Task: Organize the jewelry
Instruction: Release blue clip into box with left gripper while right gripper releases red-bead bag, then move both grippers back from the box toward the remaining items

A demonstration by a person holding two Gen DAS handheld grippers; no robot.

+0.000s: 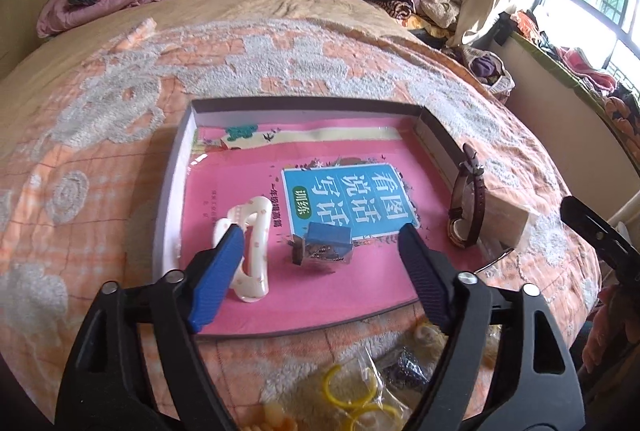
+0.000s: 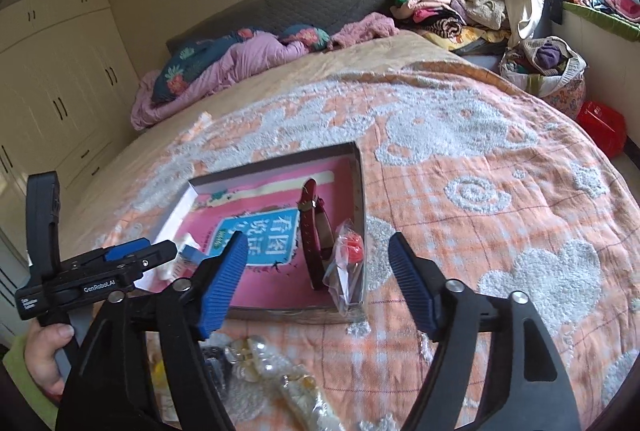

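On the bed (image 1: 280,43), a shallow box (image 1: 176,167) lies on an orange and white bedspread (image 2: 500,191), with a pink book (image 1: 352,199) flat inside it. The left gripper (image 1: 322,237) hangs over the box's near half, fingers wide apart with nothing gripped. Between them in the left wrist view, a small blue block (image 1: 329,234) rests on the book, with a dark, glinting piece against it too small to identify. Its left finger (image 1: 218,271) partly covers a white bangle with pink dots (image 1: 256,231) standing on edge by the box's left wall.

A wristwatch with a dark red strap (image 2: 314,231) stands on edge near the box's right wall; its round face shows only in the left wrist view. Just beside it, a clear packet holding something red (image 2: 348,251) leans in the near right corner, contents blurred.

The right gripper (image 2: 314,257) hovers above that corner, fingers wide and empty. A hand (image 2: 44,351) at the frame's lower left holds the other gripper's handle.

On the bedspread in front of the box lies loose jewelry, largely hidden behind the gripper frames and cut off by the lower edge: yellow rings (image 1: 348,387) in clear wrapping, pale beads (image 2: 250,355), and a dark sparkly item (image 1: 408,367)
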